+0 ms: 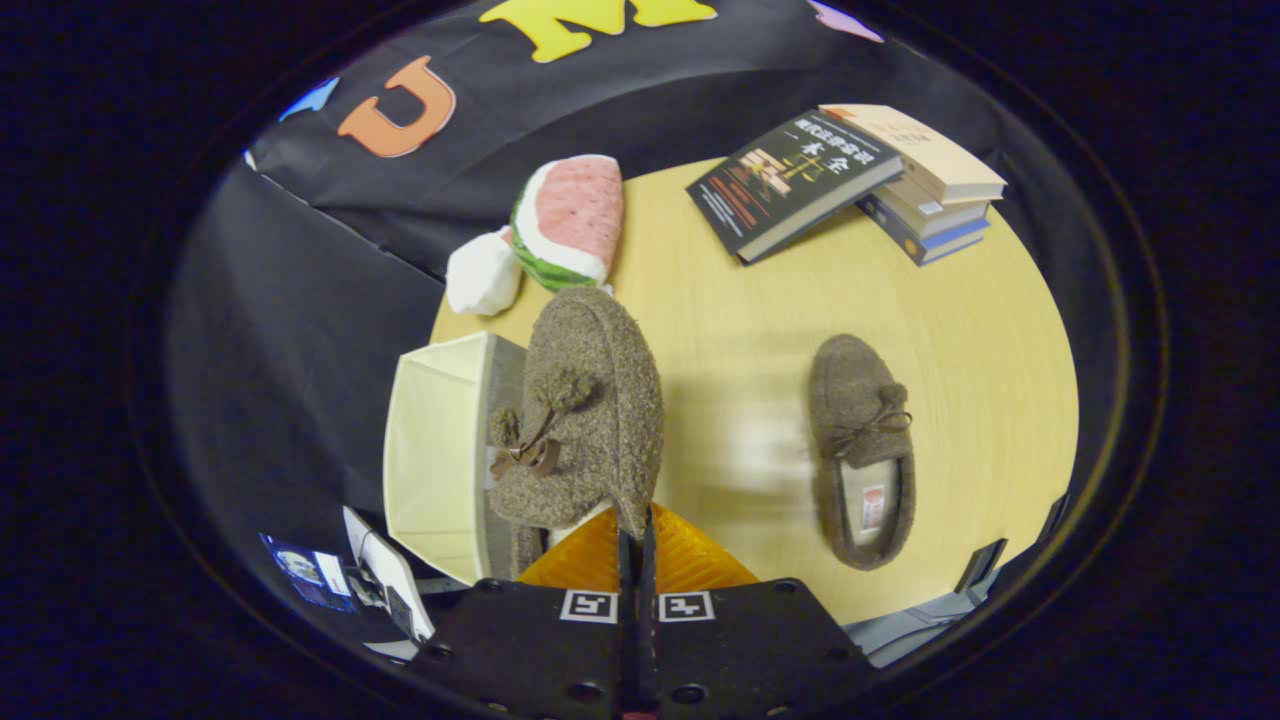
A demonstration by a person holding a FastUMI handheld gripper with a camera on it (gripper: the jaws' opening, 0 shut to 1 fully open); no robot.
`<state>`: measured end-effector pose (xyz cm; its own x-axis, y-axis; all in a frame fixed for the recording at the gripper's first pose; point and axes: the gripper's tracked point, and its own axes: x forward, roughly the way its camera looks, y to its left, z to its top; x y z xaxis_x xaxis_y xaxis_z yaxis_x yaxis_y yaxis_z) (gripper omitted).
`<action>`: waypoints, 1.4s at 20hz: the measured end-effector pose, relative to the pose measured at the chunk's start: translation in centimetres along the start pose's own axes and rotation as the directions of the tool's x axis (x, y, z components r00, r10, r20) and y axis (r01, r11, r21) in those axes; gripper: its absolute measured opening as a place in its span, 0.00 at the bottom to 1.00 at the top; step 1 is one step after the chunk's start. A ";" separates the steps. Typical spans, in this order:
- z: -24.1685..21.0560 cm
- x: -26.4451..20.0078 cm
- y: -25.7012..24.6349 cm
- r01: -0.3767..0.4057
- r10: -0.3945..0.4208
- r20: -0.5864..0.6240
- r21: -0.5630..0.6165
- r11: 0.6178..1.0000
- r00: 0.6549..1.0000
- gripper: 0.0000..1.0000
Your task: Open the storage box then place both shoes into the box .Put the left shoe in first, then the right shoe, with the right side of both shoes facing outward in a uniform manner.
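The jaws (pixel 634 535) are clenched tight on the heel rim of a brown fuzzy slipper-type shoe (pixel 585 400), w/ both fingers pressed together on the thin edge. This held shoe has a rough boucle-like wool surface, a rounded toe pointing away from the fingers, and a small brown bow w/ two pompoms on top. It hangs over the edge of the table, partly above the pale cream storage box (pixel 435 470), which is rectangular w/ smooth flat walls and stands open just beside the shoe.

The second brown fuzzy shoe (pixel 862 450) lies flat on the round light wood table (pixel 960 330), well apart from the held one, its opening w/ a pale lining facing up.

Beyond the fingers is a soft plush watermelon slice cushion (pixel 570 220), touching a white plush lump (pixel 482 272). Near the table's far edge is a stack of books (pixel 930 190), w/ a dark-cover book (pixel 790 180) leaning on it, tilted.
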<state>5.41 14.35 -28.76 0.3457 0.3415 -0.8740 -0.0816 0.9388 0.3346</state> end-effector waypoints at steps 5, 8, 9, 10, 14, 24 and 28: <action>-0.1 -1.2 9.2 -0.112 0.113 0.024 -0.061 0.992 0.993 0.00; -0.6 1.0 13.4 -0.129 0.130 0.002 -0.086 0.988 0.992 0.01; -0.9 1.8 14.4 -0.131 0.130 -0.011 -0.081 0.988 0.991 0.00; -1.4 3.0 15.7 -0.134 0.132 -0.028 -0.070 0.989 0.991 0.01; -2.5 7.8 18.7 -0.117 0.113 -0.060 -0.064 0.991 0.992 0.00; -4.8 19.4 18.3 0.139 -0.135 -0.134 0.020 0.990 0.982 0.00; -5.0 22.6 17.6 0.253 -0.255 -0.145 -0.031 0.967 0.956 0.01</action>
<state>7.14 38.85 -44.36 0.2161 0.0935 -0.9719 -0.0208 0.9956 0.0911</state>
